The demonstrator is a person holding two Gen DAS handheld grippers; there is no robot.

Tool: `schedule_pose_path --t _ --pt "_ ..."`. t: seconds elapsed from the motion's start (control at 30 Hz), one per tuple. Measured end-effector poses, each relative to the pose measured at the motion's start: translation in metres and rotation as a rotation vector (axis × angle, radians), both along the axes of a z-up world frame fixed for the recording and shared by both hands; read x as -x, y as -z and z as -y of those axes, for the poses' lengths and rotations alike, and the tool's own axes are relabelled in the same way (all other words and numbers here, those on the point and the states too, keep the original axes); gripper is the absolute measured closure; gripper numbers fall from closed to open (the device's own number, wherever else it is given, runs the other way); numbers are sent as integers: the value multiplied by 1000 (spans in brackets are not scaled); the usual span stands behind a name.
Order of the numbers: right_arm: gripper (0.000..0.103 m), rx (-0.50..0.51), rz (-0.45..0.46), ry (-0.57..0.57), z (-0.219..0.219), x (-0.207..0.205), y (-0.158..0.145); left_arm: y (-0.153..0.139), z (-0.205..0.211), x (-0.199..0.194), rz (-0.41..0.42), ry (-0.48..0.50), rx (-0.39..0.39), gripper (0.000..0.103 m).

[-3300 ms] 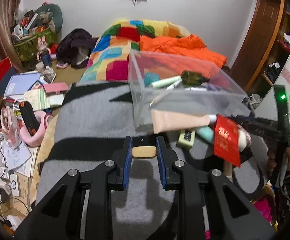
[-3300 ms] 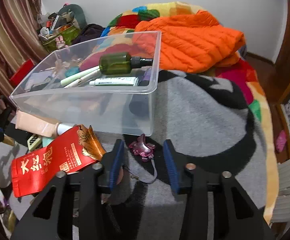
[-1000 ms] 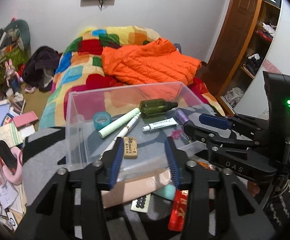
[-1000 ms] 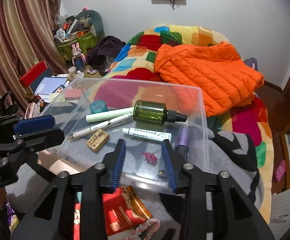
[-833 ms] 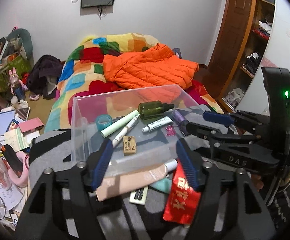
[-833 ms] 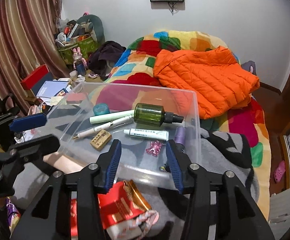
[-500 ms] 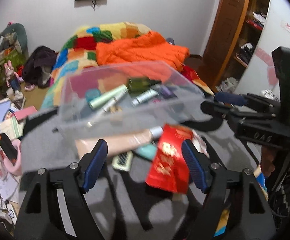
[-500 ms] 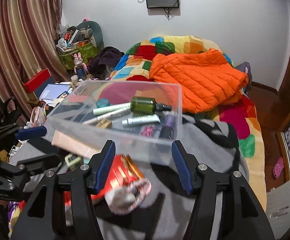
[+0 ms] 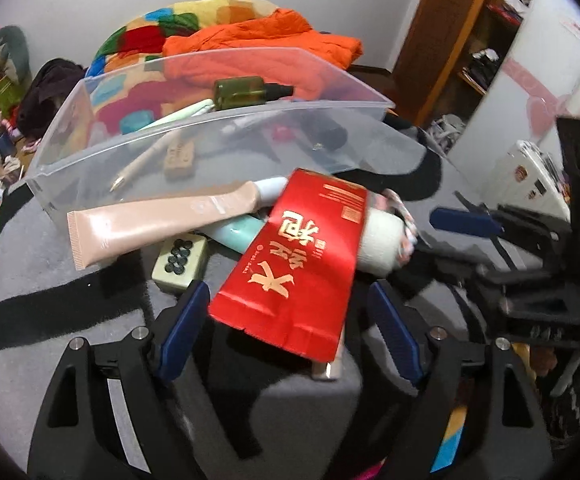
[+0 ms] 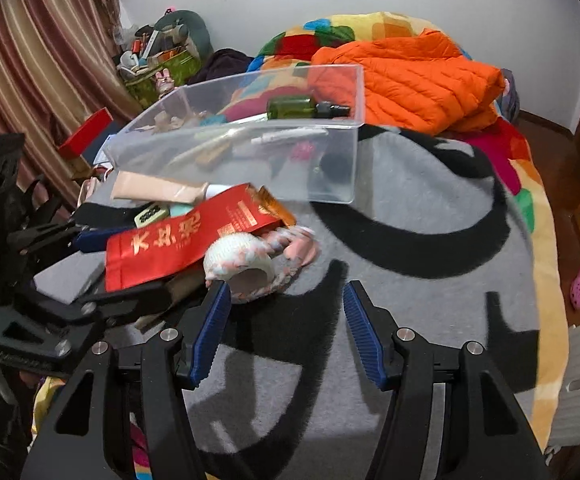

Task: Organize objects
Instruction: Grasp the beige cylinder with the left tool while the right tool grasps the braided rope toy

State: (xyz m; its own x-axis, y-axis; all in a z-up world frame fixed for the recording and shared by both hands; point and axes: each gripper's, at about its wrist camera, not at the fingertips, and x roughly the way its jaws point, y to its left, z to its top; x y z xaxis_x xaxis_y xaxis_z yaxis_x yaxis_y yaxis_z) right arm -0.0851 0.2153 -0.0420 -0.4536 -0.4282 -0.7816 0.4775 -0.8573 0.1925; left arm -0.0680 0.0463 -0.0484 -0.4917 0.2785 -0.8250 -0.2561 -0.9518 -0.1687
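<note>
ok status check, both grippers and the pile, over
Left gripper open, empty, at the red packet. Right gripper open, empty, near the sock. Clear bin part filled. Packet overlaps sock and pink tube.

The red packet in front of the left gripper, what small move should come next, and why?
Probably ease the left gripper forward and close on the red packet. The gripper is open and empty, the packet's near end lies between its fingers, and it sits outside the clear bin, on top of the beige tube and sock.
</note>
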Motion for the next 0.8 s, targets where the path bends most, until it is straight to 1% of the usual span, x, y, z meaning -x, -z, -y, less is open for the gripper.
schedule_pose_path --t 0.07,0.13,0.2,0.23,0.27,0.3,0.33,0.37,0.4,0.43,0.53,0.63,0.7,0.77,0.8 --pt "48 -11 -16 -7 4 -1 3 1 4 2 -9 -16 -18 27" --pt "52 -16 -24 -10 4 -2 5 0 7 3 -17 -19 -34 43" --pt "63 -30 -32 -12 4 -2 5 -2 10 3 -21 -23 -48 54" --pt "67 -36 -32 -11 3 -1 6 -3 12 4 -23 -28 -53 59" --pt "74 -45 -34 -4 2 0 7 -4 14 3 -22 -30 -66 62" --pt "78 -51 -31 1 -1 2 7 -5 17 2 -19 -31 -78 67" --pt "79 -55 -28 8 -4 4 8 -6 19 0 -18 -33 -88 72" --pt "79 -56 -23 25 -9 7 8 -7 22 -3 -21 -36 -92 74" --pt "79 -53 -18 33 -13 9 8 -8 24 -5 -26 -41 -88 81" --pt "79 -45 -12 39 -15 11 7 -9 27 -9 -29 -46 -79 85" --pt "78 -2 6 51 -23 20 2 -10 36 -18 -23 -65 -77 85" --pt "77 1 9 49 -19 29 -1 -13 43 -26 -16 -74 -69 85" --pt "77 6 14 30 -13 33 -1 -19 45 -31 -29 -78 -57 85" --pt "77 -12 11 10 -4 36 2 -26 44 -31 -43 -75 -47 82" --pt "77 -20 11 3 0 37 4 -29 44 -30 -51 -73 -41 76"
